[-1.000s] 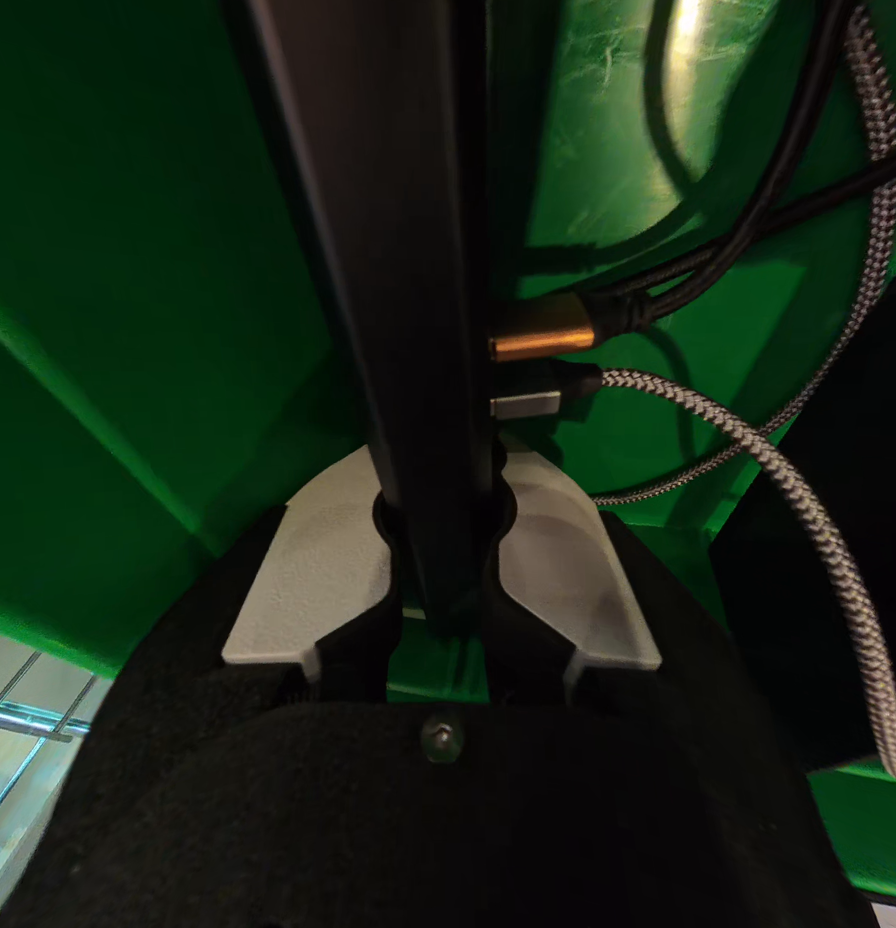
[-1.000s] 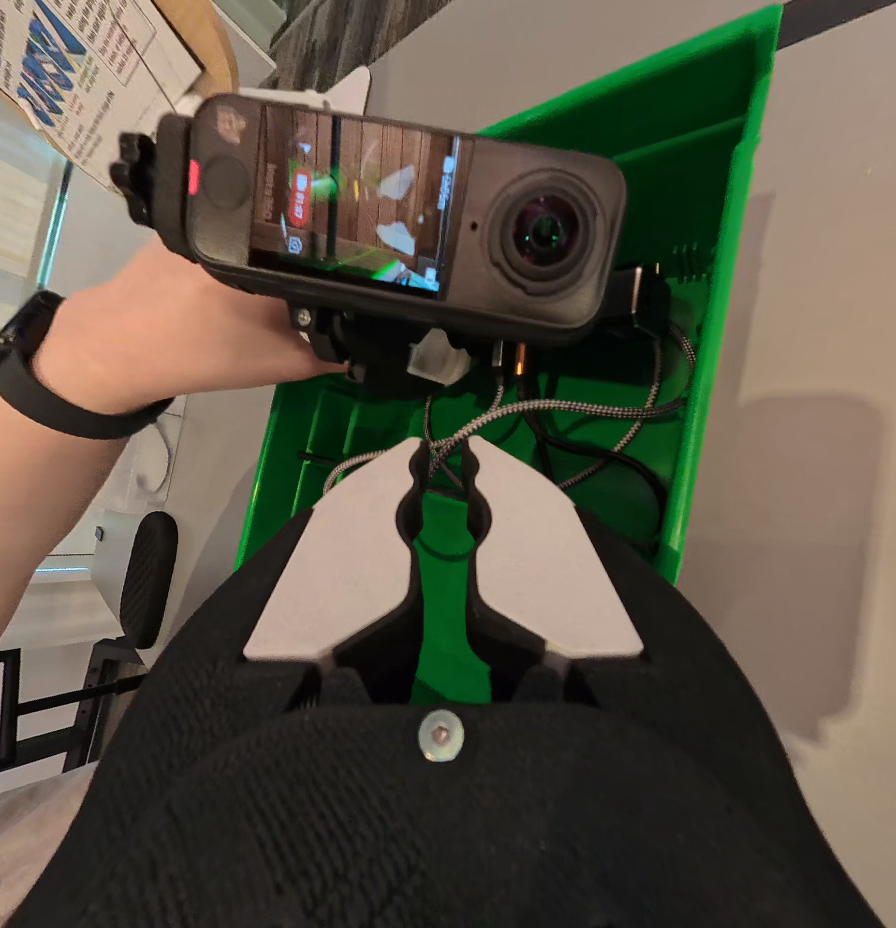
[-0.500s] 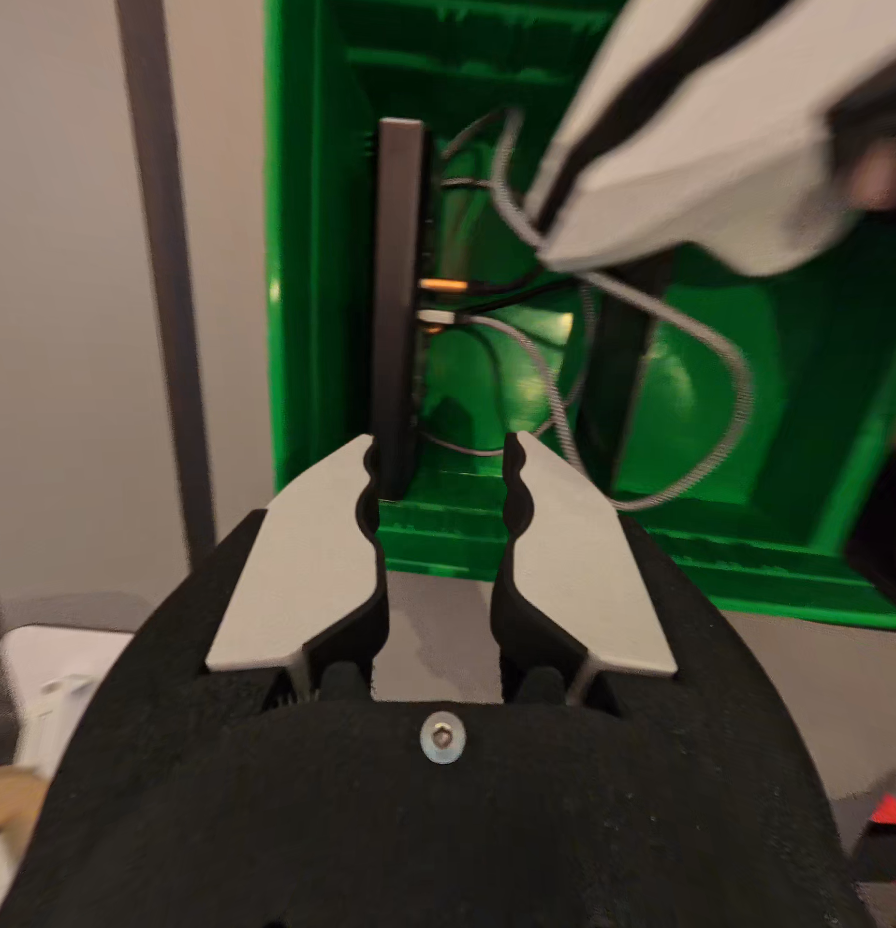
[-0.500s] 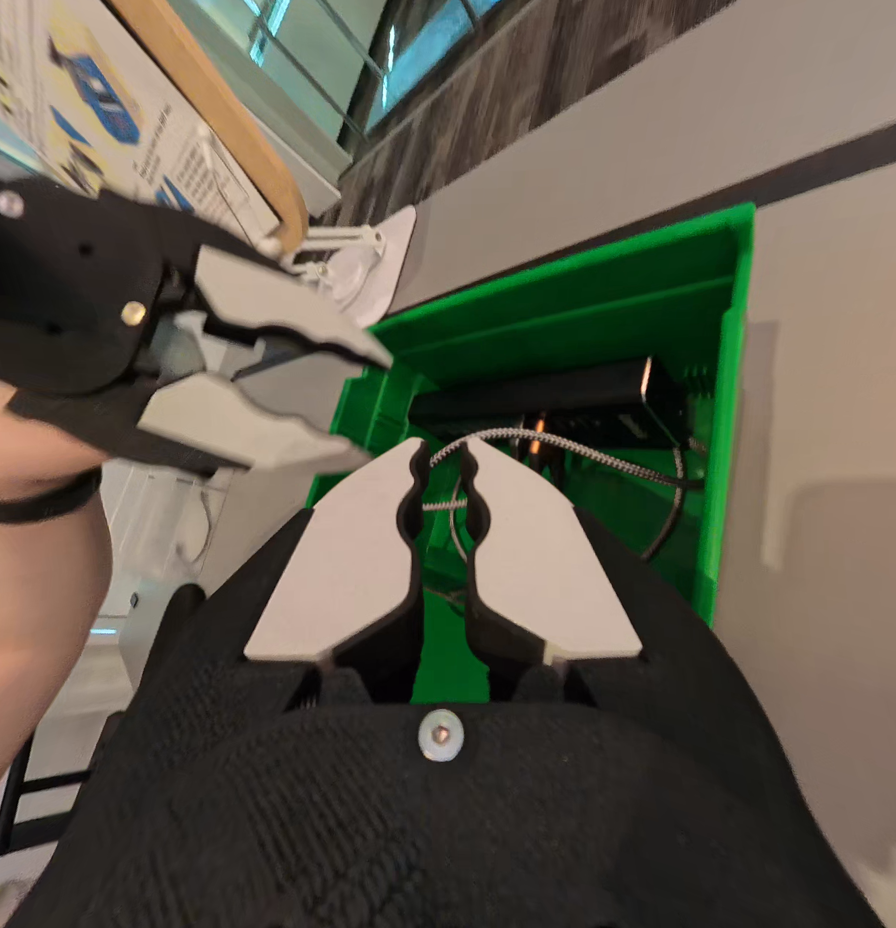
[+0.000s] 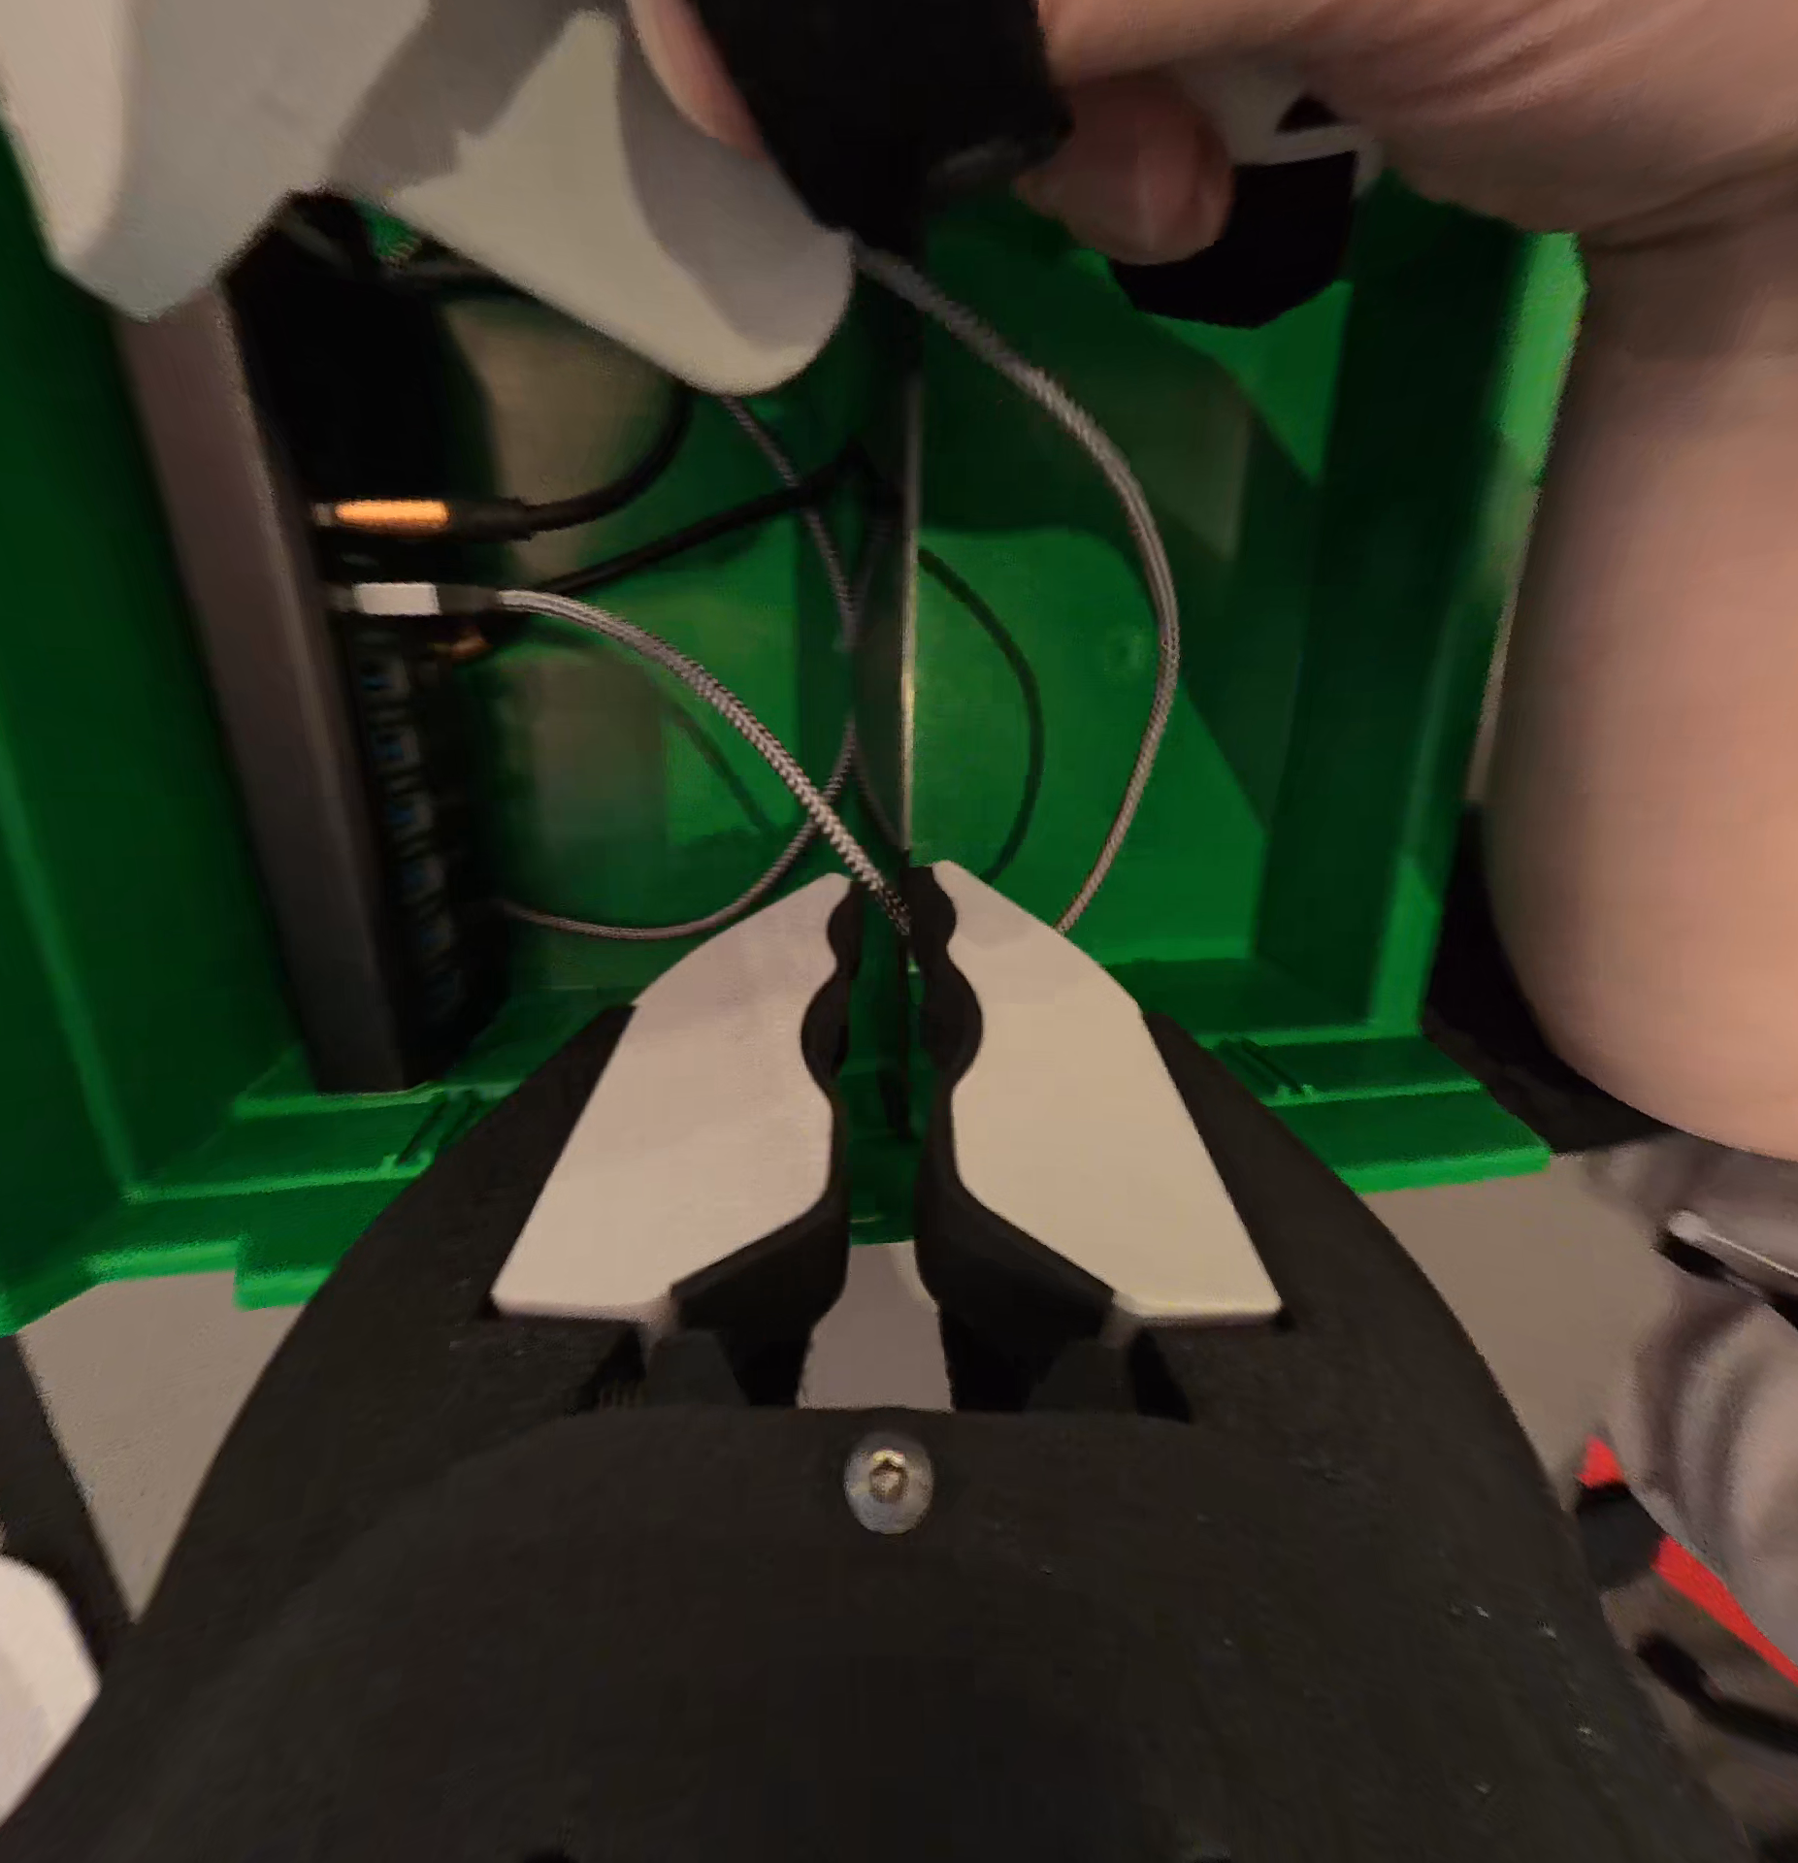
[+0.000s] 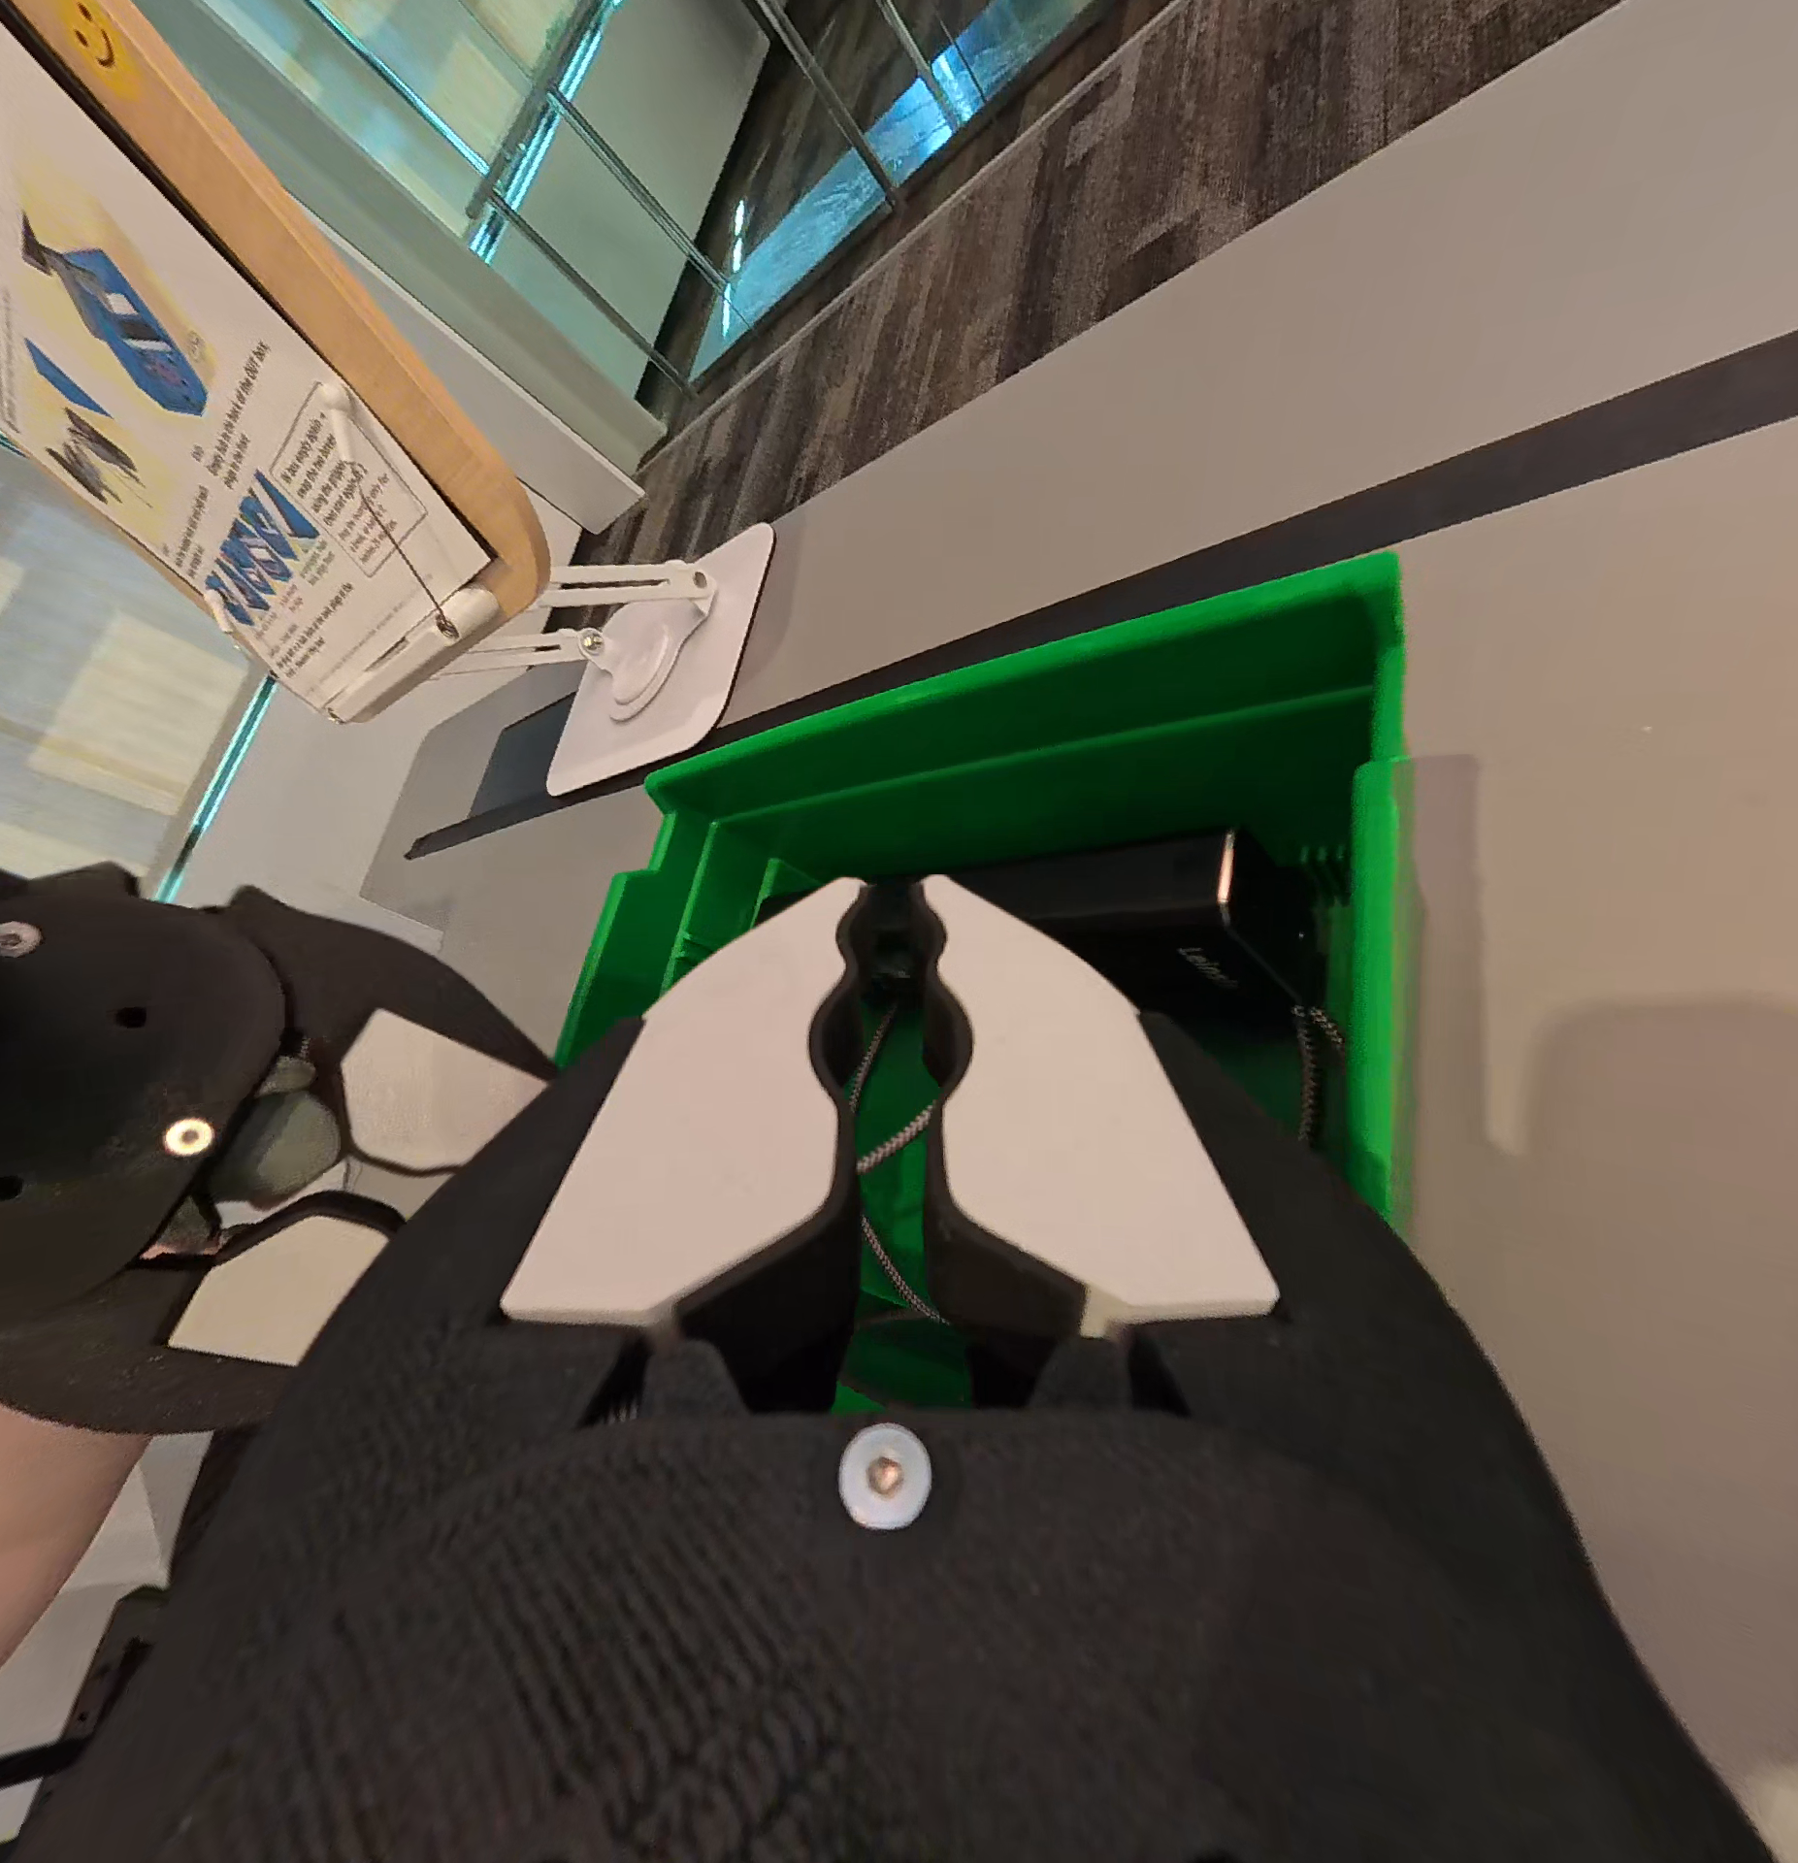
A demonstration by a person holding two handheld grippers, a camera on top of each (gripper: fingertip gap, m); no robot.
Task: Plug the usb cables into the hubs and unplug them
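Observation:
A green bin [image 5: 1378, 1139] holds two upright hubs and several cables. The first hub [image 5: 269, 706] stands at the left with a copper plug [image 5: 380, 516] and a silver plug [image 5: 390, 600] in its side. My left gripper [image 5: 892, 887] has its jaws closed to a narrow gap on the near end of the second hub [image 5: 889, 655], seen edge-on as a thin dark plate. My right gripper [image 6: 889, 887] is shut on the black plug [image 6: 889, 953] of a braided cable [image 5: 1157, 605]. It hangs over the bin in the left wrist view [image 5: 532, 202].
The bin [image 6: 1378, 907] sits on a grey table [image 6: 1630, 605] crossed by a dark strip. A white stand base [image 6: 663, 645] with a sign board is beyond its far left corner. A person's hand [image 5: 1479, 101] and arm crowd the bin's right side. The left gripper [image 6: 118, 1109] shows at left. The left gripper's tips are roughly 12 cm from the right gripper's.
My left gripper let go of the first hub, pulled back, moved right and closed on the second hub. My right gripper came down toward the bin, still shut on the braided cable.

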